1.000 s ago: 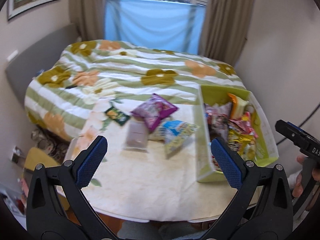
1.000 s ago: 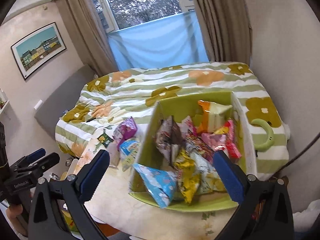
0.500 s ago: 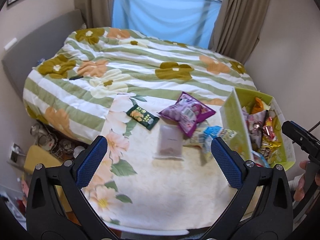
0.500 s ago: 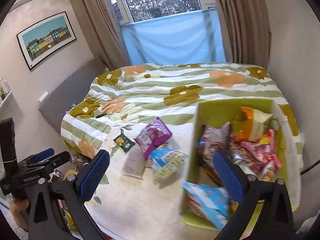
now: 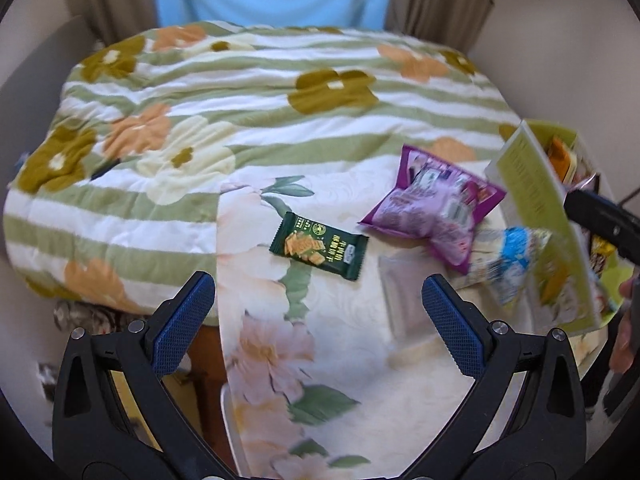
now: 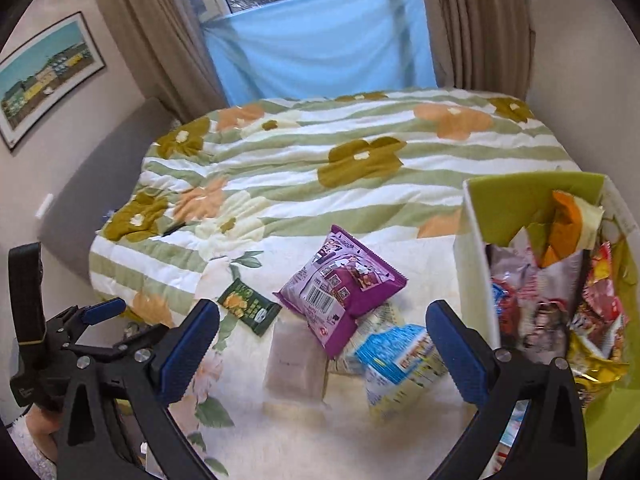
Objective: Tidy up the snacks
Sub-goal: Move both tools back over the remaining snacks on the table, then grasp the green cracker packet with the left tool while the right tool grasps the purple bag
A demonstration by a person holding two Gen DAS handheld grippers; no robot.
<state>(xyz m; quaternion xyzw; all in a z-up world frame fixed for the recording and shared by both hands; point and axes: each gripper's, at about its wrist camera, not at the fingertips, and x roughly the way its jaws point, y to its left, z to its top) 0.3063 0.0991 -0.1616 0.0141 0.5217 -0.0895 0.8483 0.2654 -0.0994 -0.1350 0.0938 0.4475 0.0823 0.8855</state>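
Behind the worktop [image 5: 400, 380] a floral bed is seen. Both jaws are held wide, empty; the green packet [image 5: 319, 245], mid-frame, is best pinched by its edges.

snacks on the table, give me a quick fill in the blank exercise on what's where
1. The purple bag lies partly on top of the ____ bag.
2. The dark green packet lies flat on the floral ____, apart from the other snacks.
3. The green bin stands on the ____ side of the right wrist view.
4. Both the left gripper and the right gripper are ____ and hold nothing.

Missing words: blue; cloth; right; open
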